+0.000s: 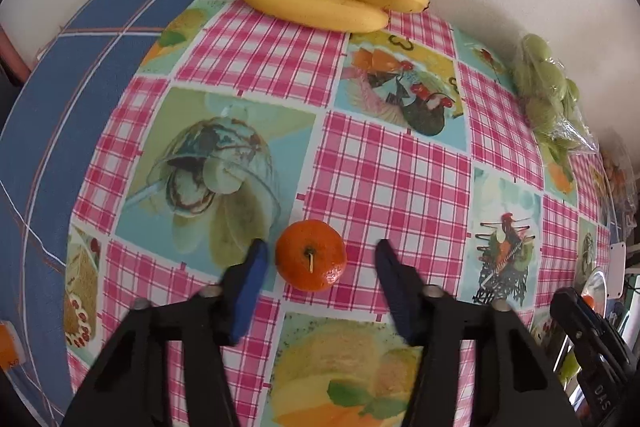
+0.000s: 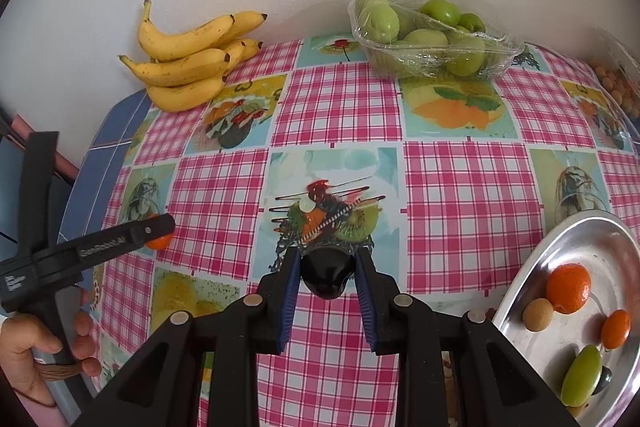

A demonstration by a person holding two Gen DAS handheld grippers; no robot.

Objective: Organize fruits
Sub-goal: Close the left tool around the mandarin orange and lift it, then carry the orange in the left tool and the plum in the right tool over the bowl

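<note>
While the left tool [image 1: 320, 255] tilts down, apart around the tangerine [image 1: 311, 255], the right tool [image 2: 326, 275] clamps a dark fruit [image 2: 326, 273].

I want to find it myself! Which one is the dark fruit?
Start at the shiny metal plate on the checked tablecloth. Just left of it, the right gripper pinches a small, glossy dark purple fruit. It is the only near-black fruit.
</note>
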